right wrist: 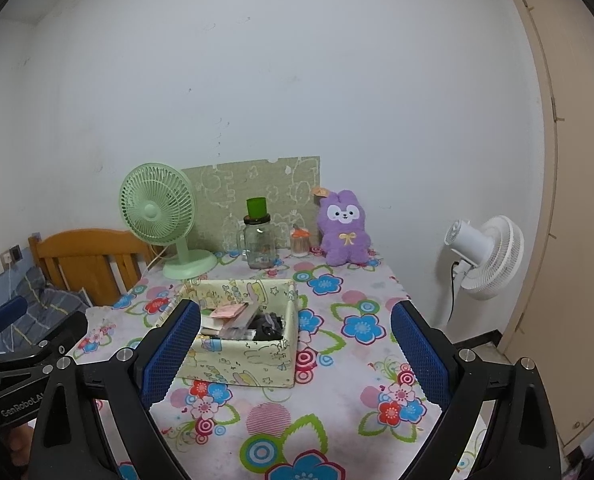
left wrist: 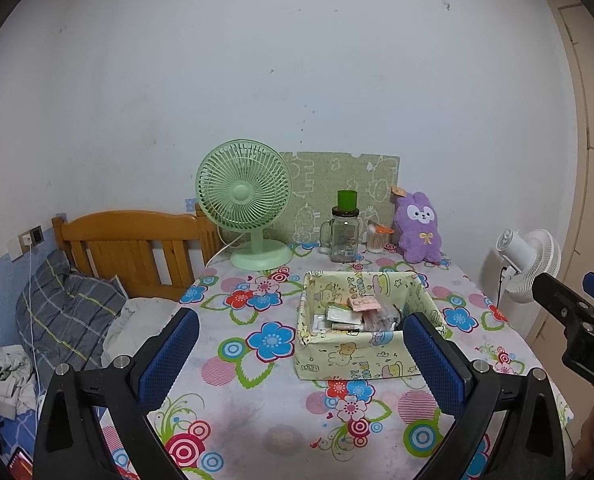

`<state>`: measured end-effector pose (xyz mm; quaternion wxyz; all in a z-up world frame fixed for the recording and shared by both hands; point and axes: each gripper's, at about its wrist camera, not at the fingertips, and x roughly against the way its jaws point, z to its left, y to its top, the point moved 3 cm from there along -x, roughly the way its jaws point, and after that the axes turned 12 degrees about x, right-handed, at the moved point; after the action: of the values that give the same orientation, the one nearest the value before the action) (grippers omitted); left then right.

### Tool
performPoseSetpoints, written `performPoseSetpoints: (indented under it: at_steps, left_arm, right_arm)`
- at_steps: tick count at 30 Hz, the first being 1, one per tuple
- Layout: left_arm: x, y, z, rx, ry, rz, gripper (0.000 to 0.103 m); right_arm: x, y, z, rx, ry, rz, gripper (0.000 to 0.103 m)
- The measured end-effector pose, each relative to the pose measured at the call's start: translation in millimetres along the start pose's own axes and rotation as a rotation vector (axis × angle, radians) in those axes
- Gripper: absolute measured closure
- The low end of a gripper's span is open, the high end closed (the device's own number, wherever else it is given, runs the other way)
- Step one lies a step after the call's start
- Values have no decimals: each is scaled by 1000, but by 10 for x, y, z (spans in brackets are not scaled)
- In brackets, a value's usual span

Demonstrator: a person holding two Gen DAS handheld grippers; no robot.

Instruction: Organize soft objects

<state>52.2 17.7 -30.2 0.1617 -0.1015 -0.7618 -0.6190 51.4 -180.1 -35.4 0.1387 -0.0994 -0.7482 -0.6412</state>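
Observation:
A purple plush rabbit [left wrist: 417, 228] sits upright at the back right of the flowered table, against a green board; it also shows in the right wrist view [right wrist: 343, 228]. A yellow fabric basket [left wrist: 361, 354] with packets inside stands mid-table, also in the right wrist view [right wrist: 253, 360]. My left gripper [left wrist: 301, 354] is open and empty above the near table, in front of the basket. My right gripper [right wrist: 295, 354] is open and empty, to the basket's right. Each gripper shows at the edge of the other's view.
A green desk fan [left wrist: 243, 200], a glass jar with a green cup on top [left wrist: 344, 238] and a cotton-swab jar [left wrist: 377, 238] stand along the back. A wooden bed with a plaid pillow [left wrist: 65, 304] lies left. A white floor fan [right wrist: 485, 256] stands right.

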Motion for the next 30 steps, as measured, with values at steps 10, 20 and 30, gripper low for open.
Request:
performPoseSetpoints:
  at_steps: [10, 20, 30]
  left_arm:
    - [-23, -27, -10, 1, -5, 4, 0]
    - [-35, -31, -35, -1, -7, 3, 0]
    - [-34, -32, -42, 0, -8, 3, 0]
  right_arm:
    - [-20, -4, 8, -1, -1, 5, 5]
    - [-32, -8, 1, -3, -2, 5, 5]
    - [-35, -3, 3, -2, -1, 6, 5]
